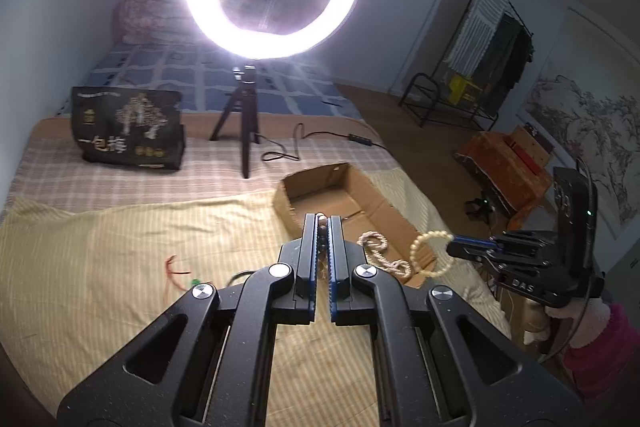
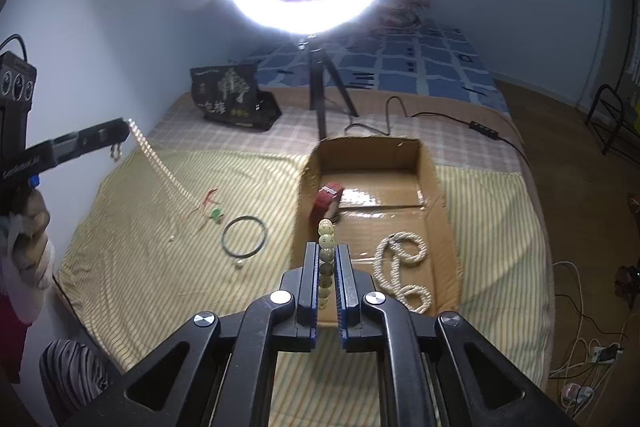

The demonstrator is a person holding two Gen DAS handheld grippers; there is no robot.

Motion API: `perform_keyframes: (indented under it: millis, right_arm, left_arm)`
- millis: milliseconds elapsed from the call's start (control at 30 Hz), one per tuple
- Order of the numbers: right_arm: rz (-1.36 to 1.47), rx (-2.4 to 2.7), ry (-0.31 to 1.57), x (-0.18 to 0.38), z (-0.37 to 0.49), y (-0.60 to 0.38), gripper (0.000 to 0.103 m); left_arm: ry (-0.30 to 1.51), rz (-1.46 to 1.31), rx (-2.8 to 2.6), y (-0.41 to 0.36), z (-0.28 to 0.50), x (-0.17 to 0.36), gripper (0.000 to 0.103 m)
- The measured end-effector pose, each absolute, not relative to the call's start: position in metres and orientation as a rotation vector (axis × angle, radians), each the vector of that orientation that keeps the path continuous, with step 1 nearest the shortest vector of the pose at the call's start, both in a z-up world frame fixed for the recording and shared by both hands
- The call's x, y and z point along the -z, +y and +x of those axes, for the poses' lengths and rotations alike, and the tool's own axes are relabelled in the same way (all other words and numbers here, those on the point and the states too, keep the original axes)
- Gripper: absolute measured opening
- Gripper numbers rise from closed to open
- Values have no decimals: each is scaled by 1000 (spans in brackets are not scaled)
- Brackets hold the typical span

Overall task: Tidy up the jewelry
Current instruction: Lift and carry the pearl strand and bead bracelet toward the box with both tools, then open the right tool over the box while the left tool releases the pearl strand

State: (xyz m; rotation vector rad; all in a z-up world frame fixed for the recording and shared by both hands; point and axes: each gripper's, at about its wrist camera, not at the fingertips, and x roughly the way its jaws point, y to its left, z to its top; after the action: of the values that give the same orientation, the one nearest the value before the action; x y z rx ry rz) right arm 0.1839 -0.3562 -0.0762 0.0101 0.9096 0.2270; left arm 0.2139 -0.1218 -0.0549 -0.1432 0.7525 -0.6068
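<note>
Bracelet (image 2: 326,255) | lengthwise between right gripper (image 2: 326,259) fingers, clamped | left gripper (image 1: 322,239) pinching beads, probably

Matt corrugated cardboard box (image 2: 436,183) with a glossy taped floor, holding a twisted cream rope (image 2: 400,267). Striped woven cloth (image 2: 160,267) covers the bed. Matt black plastic grippers with bright metal rivets (image 2: 281,297); smooth cream beads (image 2: 326,239).
</note>
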Motion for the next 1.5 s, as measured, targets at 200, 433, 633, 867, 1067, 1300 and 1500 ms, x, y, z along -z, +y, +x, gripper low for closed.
perform_keyframes:
  millis: [200,433,633,867,1067,1300,1500]
  right_arm:
    - [19,-203,898,77,201,-375,5]
    - [39,-180,894,82,222,-396,5]
    - [50,-167,906,91,242,-407,5]
    - [71,-161,929,107,262,-417,5]
    - [83,-160,946,121,276,-420,5]
    - [83,-159,966,136,293,-418,5]
    - [97,-183,974,145,301,-415,8]
  left_arm:
    - [754,-130,651,-154,222,53,1]
    - [739,-115,693,-186,230,45,1]
    - [755,-98,724,-216,238,52,1]
    - [790,-91,739,-234,245,71,1]
    - [839,-72,739,-245,251,96,1]
    - [903,-56,736,-253,255,127,2]
    - [932,-31,741,-259,256,141,2]
